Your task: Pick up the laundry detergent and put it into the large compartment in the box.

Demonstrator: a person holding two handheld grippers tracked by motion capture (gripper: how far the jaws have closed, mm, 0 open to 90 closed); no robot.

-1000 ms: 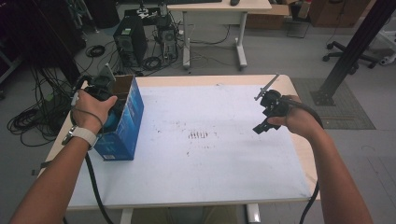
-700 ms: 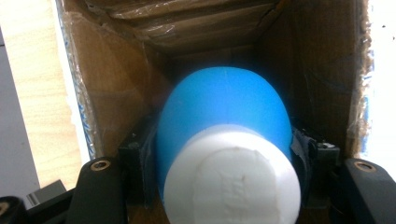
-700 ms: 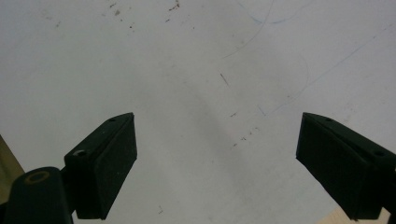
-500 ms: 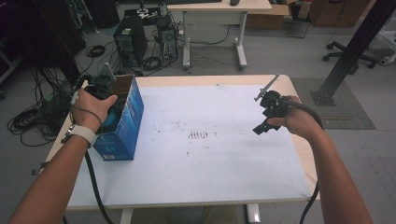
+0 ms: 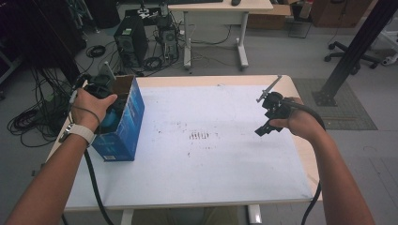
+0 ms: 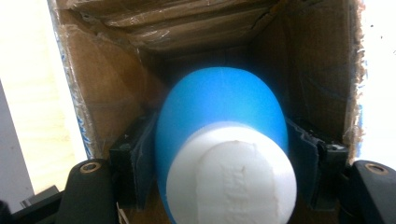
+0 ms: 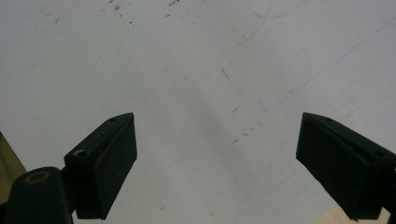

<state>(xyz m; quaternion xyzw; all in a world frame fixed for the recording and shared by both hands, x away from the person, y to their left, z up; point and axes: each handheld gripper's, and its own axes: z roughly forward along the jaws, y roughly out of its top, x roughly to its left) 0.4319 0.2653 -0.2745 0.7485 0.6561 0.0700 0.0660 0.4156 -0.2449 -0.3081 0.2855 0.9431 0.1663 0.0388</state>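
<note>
The left gripper is inside the open top of the blue cardboard box, and its 2 black jaws press on both sides of a blue bottle with a white cap. The cap points toward the camera and the blue body goes deeper between the brown inner walls of the box. In the high view the left hand holds this gripper over the box, which stands upright near the left edge of the white table. The right gripper has its jaws wide apart with nothing between them, and below them is the bare table surface with small dark marks. The right hand keeps it above the right part of the table, well apart from the box
</note>
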